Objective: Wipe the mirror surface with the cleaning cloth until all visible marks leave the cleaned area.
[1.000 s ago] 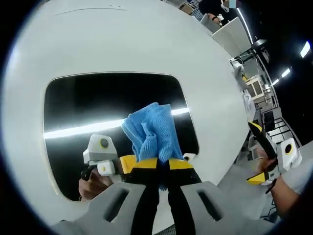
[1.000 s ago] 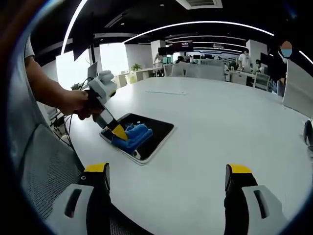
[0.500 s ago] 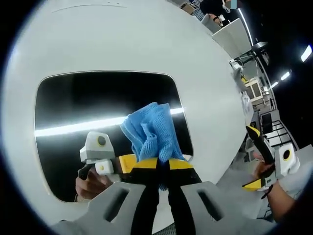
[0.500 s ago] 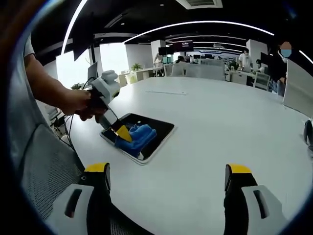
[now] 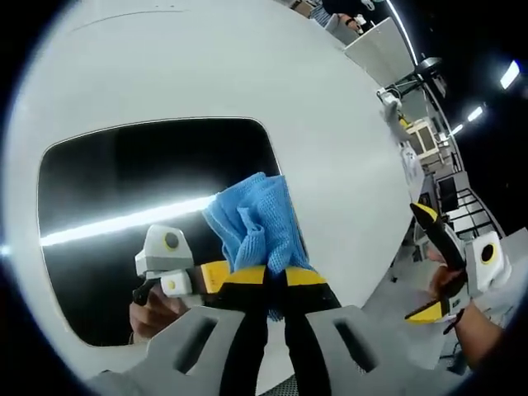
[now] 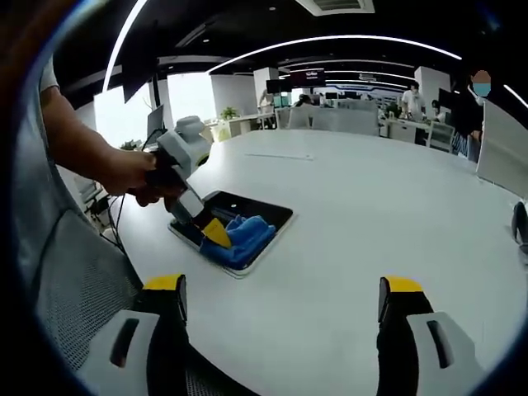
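A dark mirror [image 5: 124, 190] with rounded corners lies flat on a wide white table [image 5: 247, 66]. In the left gripper view the left gripper [image 5: 276, 276] has its yellow-tipped jaws pinched together on a bunched blue cloth [image 5: 256, 221], and the cloth is pressed against the mirror near its right edge. The glass reflects a bright strip of ceiling light across its middle, along with the gripper's own white body and the hand holding it at the near side. I can't make out any marks on the glass from here; the surface looks dark and glossy.

In the right gripper view the same mirror [image 6: 256, 216] sits on the left part of the table [image 6: 355, 206], near the table's near edge. The cloth [image 6: 246, 237] covers the mirror's near corner, with the left gripper [image 6: 213, 233] slanting down onto it from the left, held by a person's hand [image 6: 136, 175]. The far part of the mirror is uncovered.

The right gripper [image 6: 280, 301] stays back over the near table edge, well apart from the mirror; its two jaws stand wide apart with nothing between them. It also comes into the left gripper view at the far right [image 5: 433, 264], off the table, jaws spread.

No containers are on the table. Office desks and people stand far behind.
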